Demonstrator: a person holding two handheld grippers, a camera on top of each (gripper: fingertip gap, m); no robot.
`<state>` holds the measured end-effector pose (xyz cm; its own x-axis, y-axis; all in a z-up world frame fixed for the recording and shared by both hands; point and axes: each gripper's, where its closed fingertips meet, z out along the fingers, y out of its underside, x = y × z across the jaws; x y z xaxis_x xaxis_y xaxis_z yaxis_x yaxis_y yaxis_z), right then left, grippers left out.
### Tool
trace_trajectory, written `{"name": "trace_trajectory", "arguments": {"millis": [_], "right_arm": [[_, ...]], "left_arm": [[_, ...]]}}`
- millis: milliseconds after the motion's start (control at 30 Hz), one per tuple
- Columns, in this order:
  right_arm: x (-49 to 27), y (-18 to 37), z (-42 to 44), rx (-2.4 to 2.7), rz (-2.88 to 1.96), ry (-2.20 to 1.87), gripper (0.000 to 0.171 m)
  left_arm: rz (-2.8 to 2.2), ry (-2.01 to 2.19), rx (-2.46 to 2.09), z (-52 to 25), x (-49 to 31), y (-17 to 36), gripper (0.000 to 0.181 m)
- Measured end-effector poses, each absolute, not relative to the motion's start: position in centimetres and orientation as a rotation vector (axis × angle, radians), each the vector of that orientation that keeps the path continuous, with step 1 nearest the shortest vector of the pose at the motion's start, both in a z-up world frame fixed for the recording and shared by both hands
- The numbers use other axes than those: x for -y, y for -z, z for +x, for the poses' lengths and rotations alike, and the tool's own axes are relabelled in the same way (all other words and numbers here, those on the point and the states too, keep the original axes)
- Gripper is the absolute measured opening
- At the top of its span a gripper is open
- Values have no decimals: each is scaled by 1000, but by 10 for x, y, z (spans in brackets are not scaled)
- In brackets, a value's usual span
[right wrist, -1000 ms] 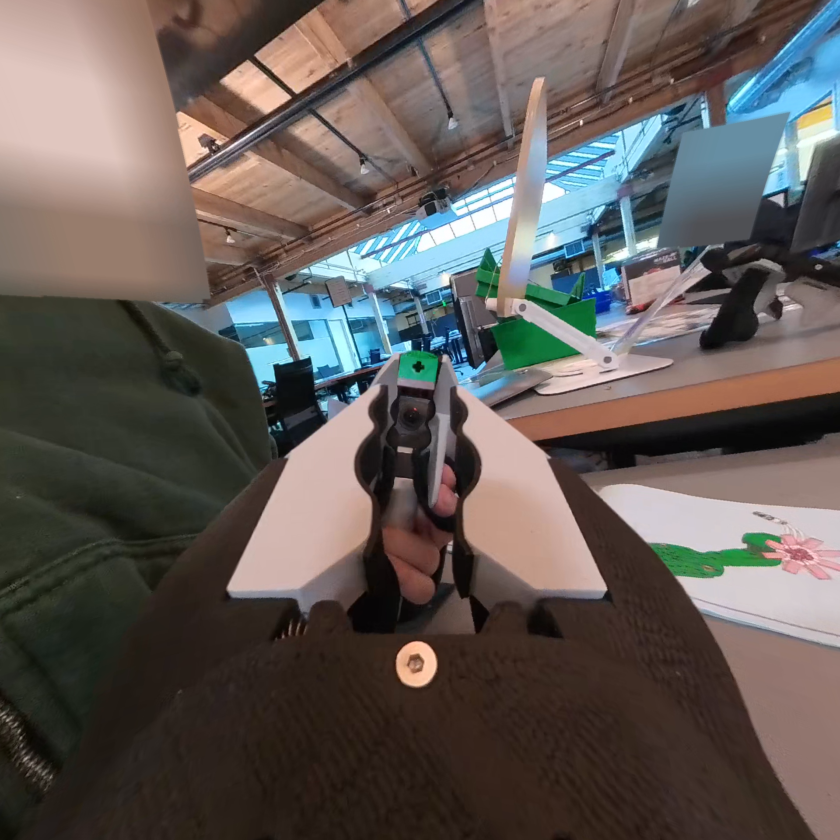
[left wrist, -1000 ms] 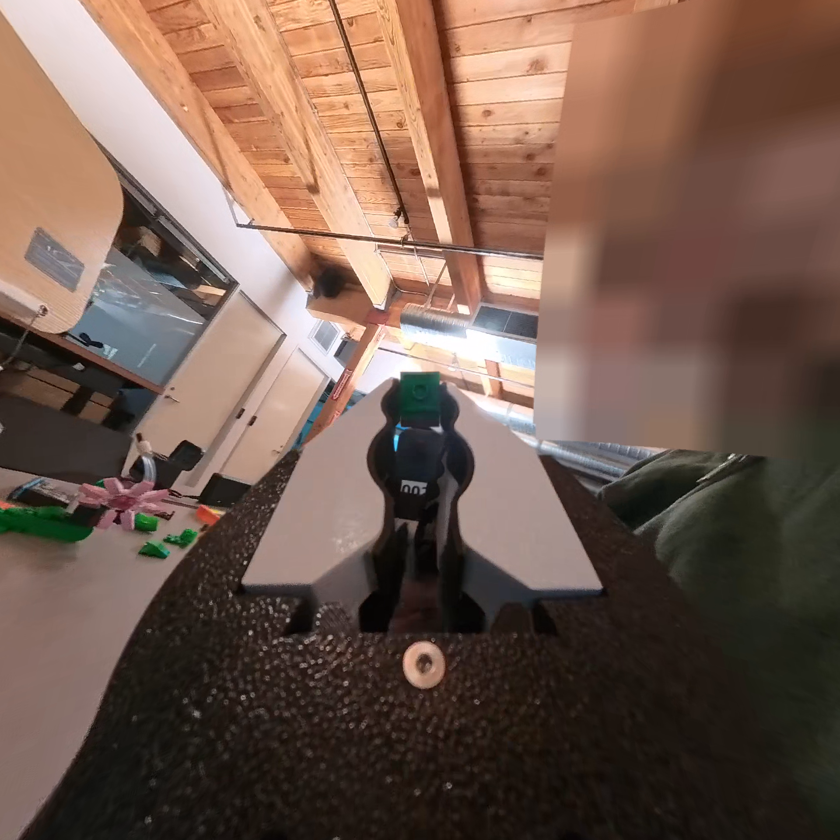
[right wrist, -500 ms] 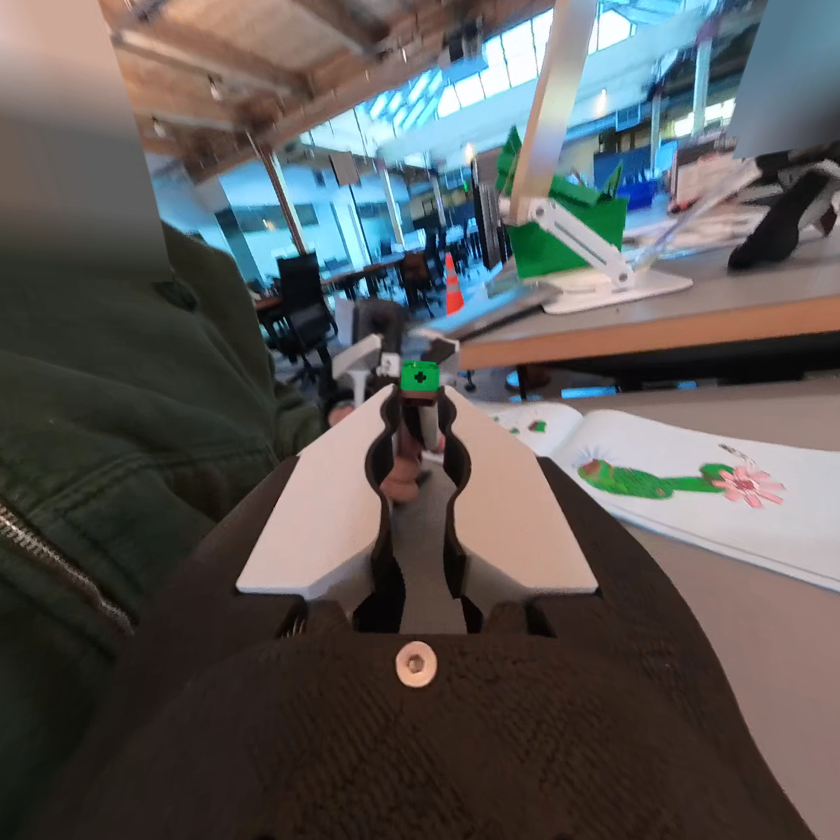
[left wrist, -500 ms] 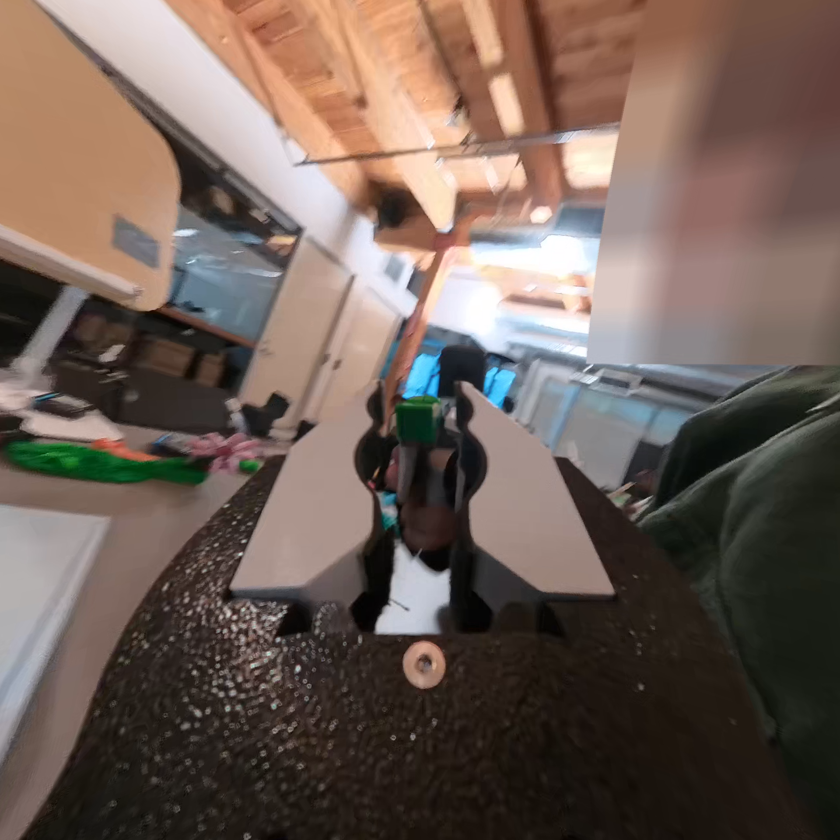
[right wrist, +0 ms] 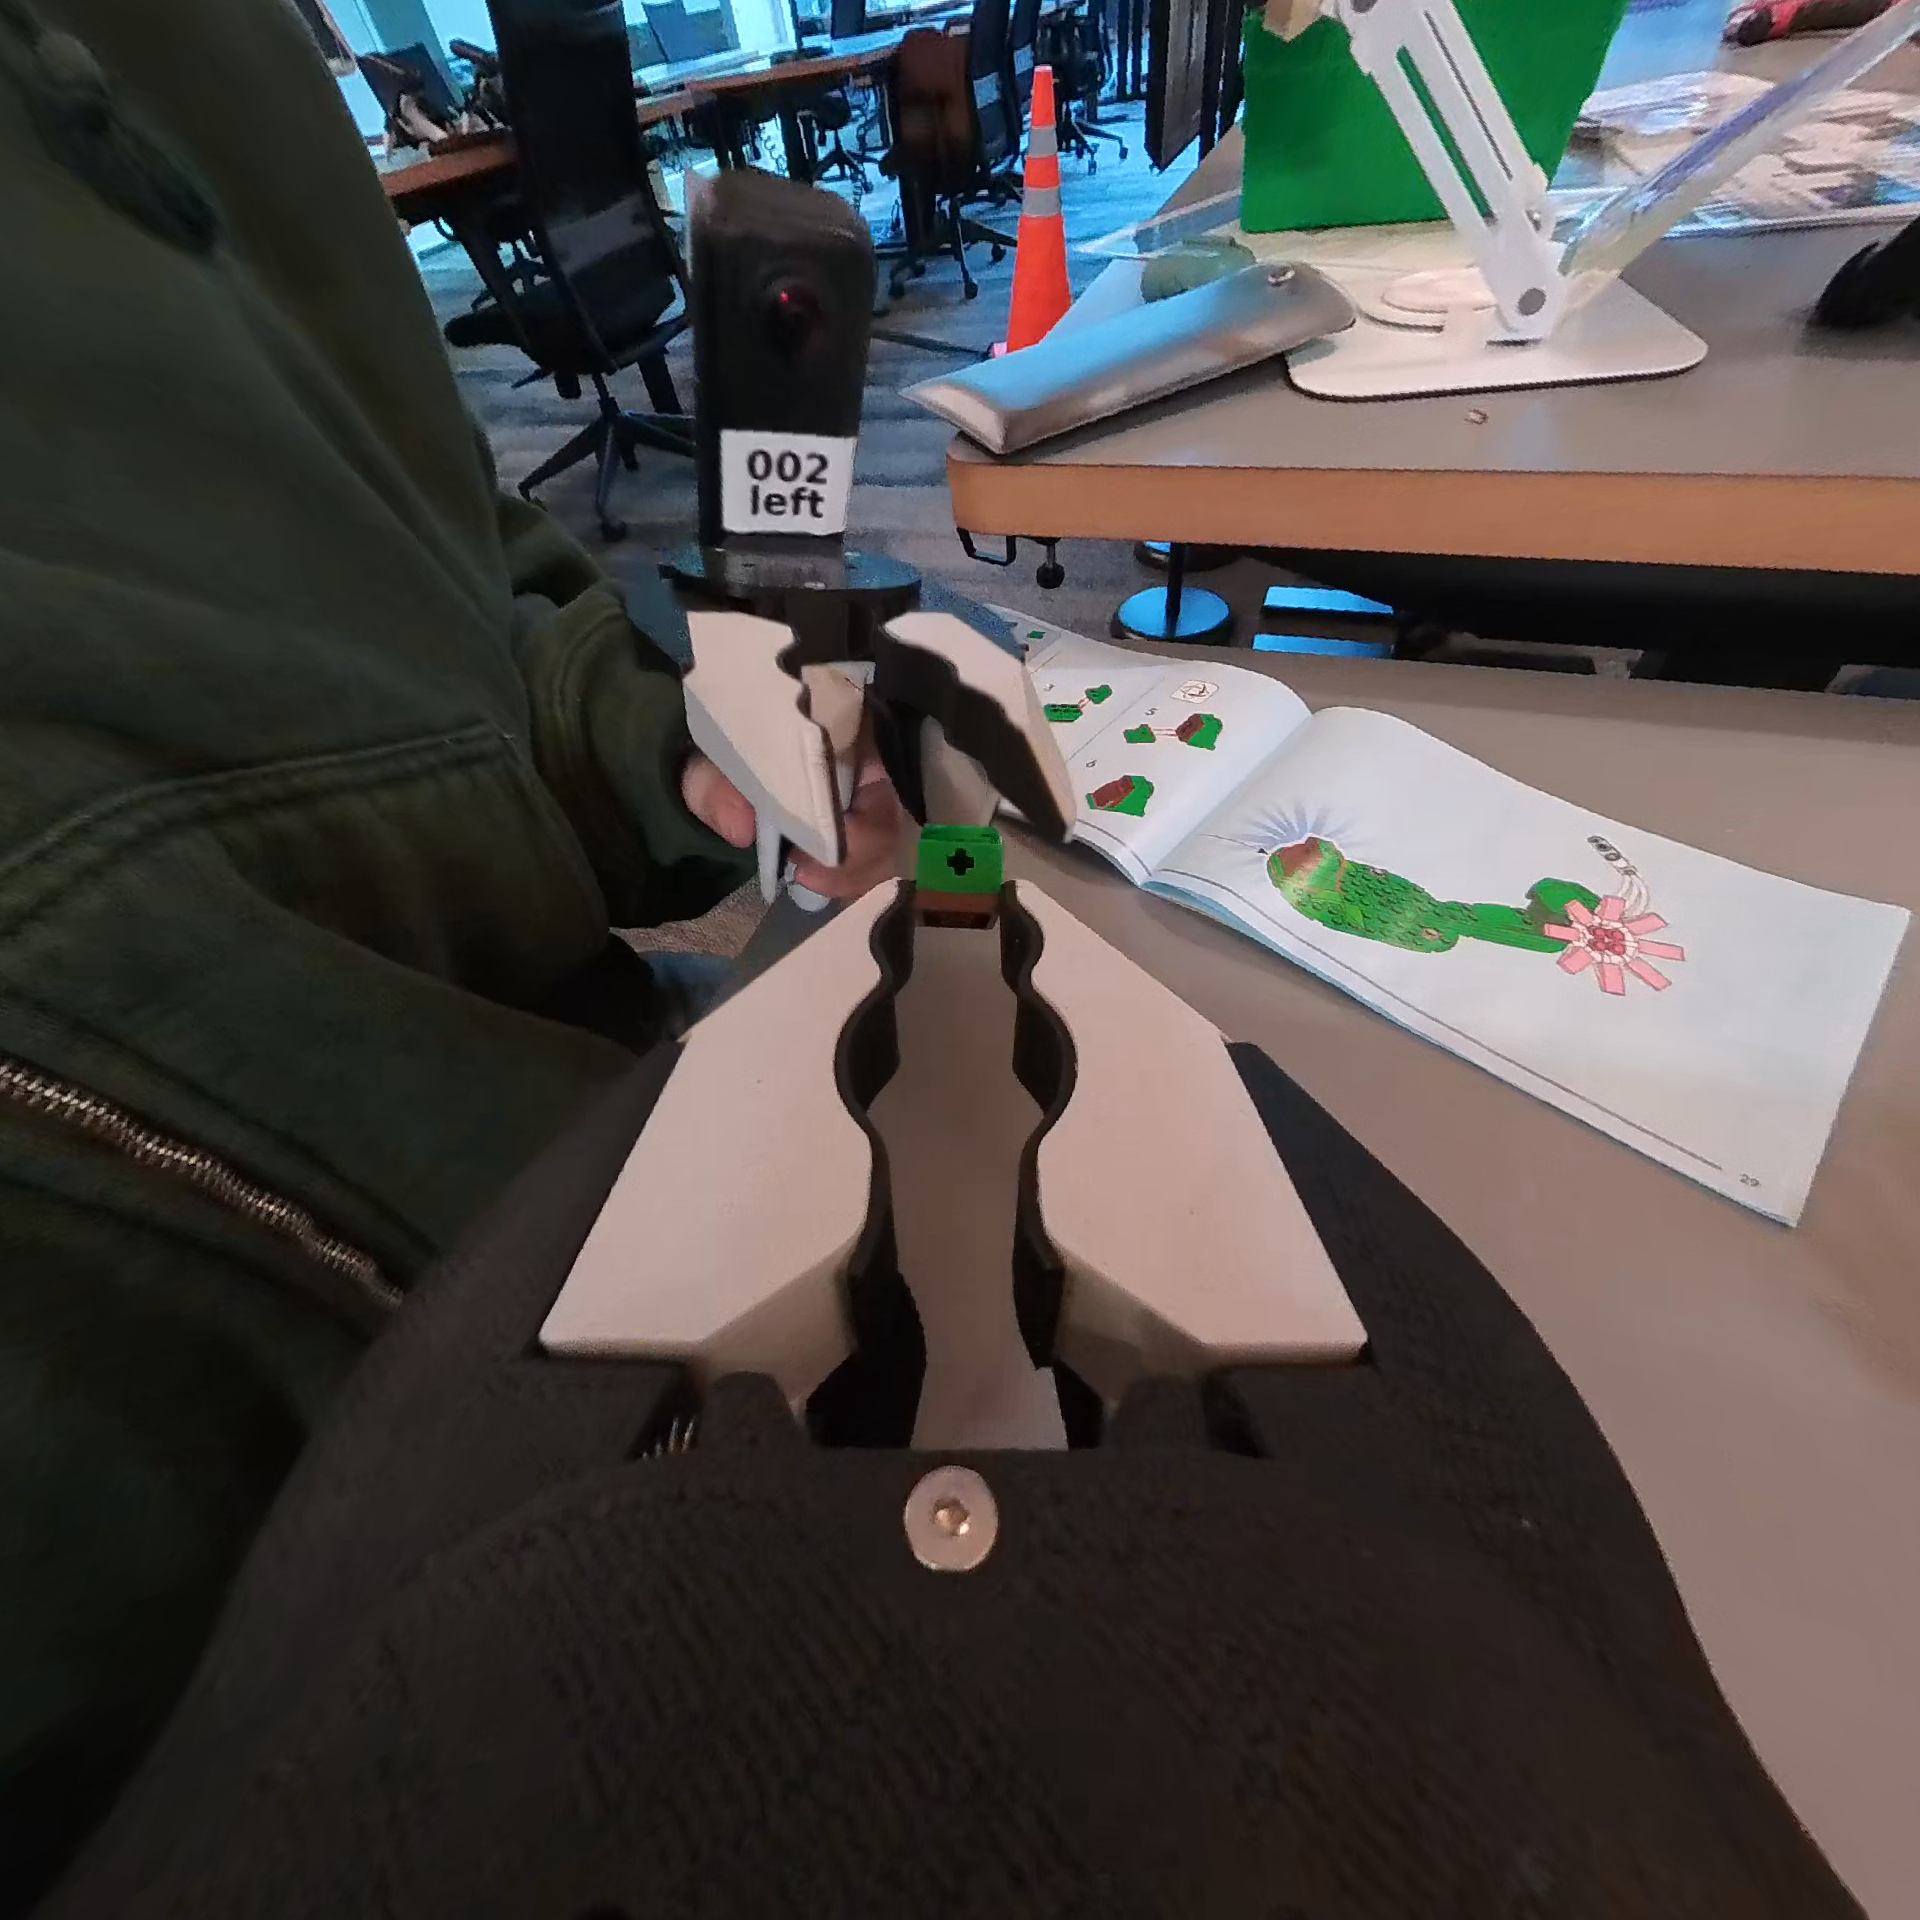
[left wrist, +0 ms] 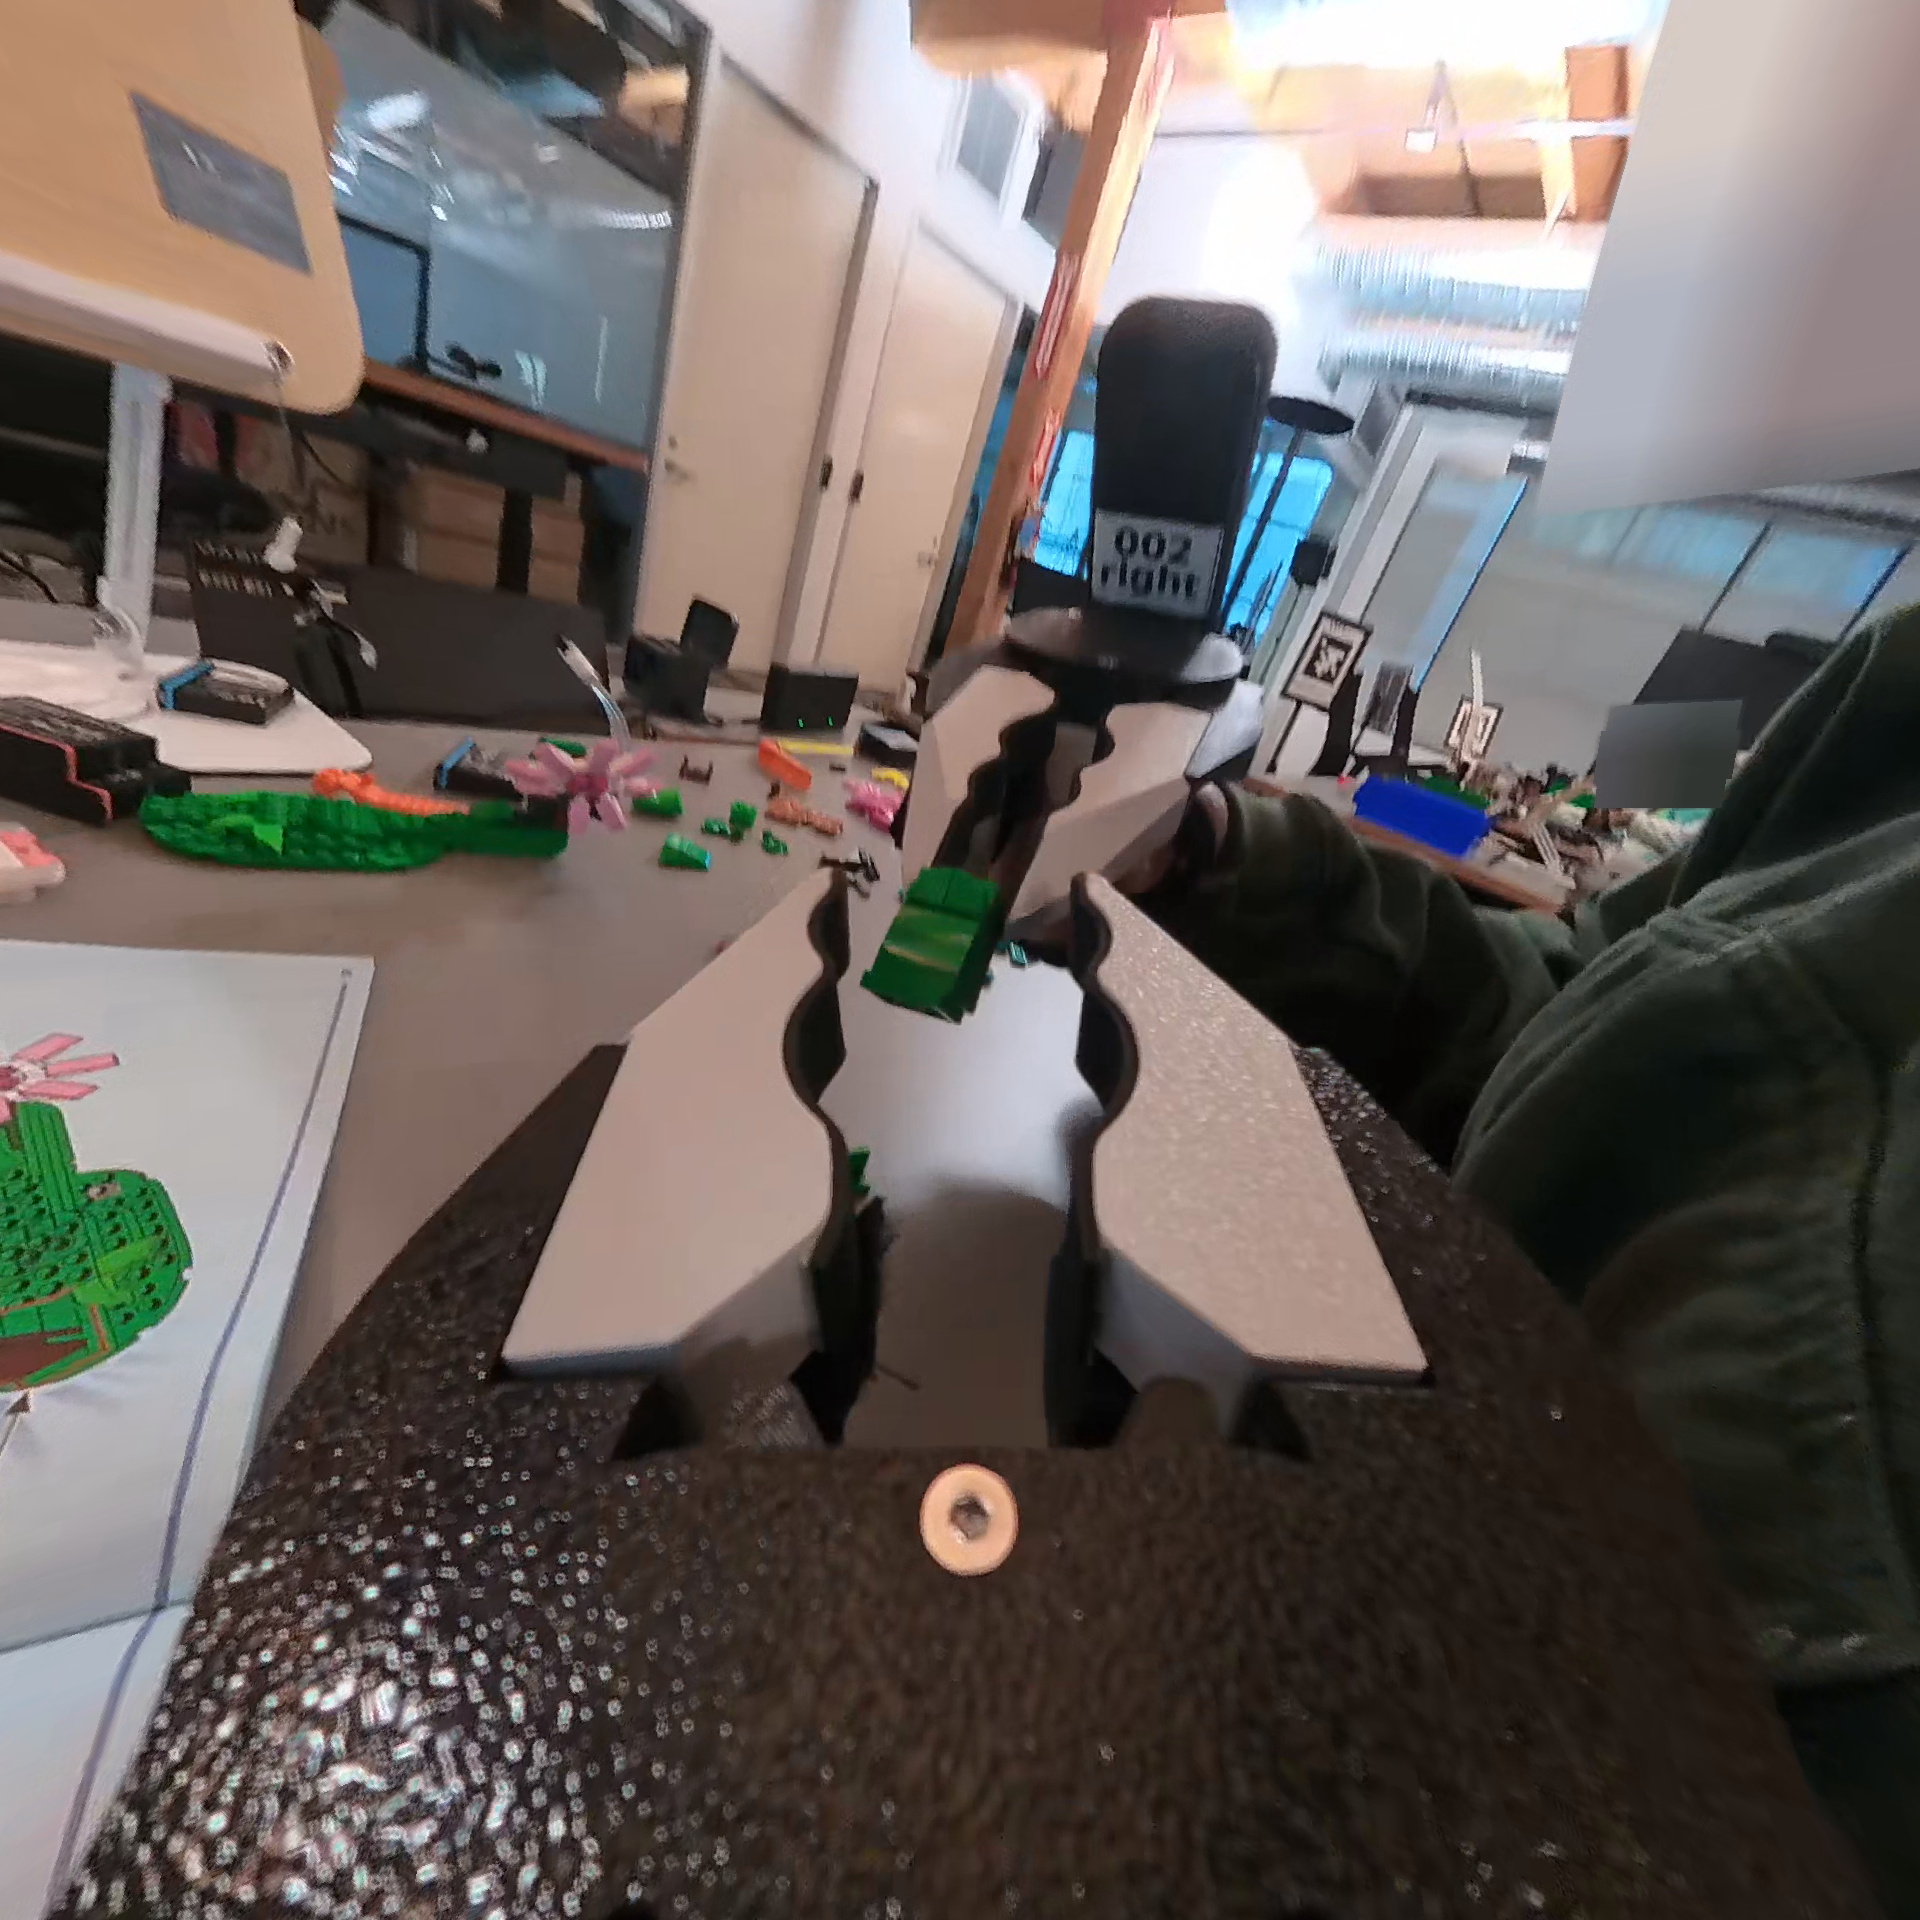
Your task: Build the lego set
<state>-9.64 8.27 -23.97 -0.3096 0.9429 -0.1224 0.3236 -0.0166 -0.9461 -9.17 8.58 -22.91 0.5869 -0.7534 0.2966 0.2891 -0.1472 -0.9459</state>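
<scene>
Right grey two-finger gripper clamped on small green-and-brown lego block, held above grey table's near edge. Left grey two-finger gripper spread wide, gripping nothing. Beyond, open white instruction booklet; farther, flat green lego build mid-table.

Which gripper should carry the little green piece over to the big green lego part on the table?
Probably the right gripper: it is shut on the green piece. The left gripper is open, holding nothing.

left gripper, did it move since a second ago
Yes. The left gripper tipped downward: the ceiling beams it faced earlier are gone and the table fills its view. It has also opened.
</scene>
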Motion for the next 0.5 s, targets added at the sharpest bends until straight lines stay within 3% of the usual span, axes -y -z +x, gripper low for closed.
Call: {"name": "trace_trajectory", "arguments": {"millis": [367, 500], "right_arm": [[-75, 242, -93, 1747, -1307, -1312, 15], [-76, 241, -92, 1743, -1303, -1309, 15]], "left_arm": [[-1451, 972, -485, -82, -81, 232, 22], [-1444, 966, -491, -82, -80, 232, 26]]}}
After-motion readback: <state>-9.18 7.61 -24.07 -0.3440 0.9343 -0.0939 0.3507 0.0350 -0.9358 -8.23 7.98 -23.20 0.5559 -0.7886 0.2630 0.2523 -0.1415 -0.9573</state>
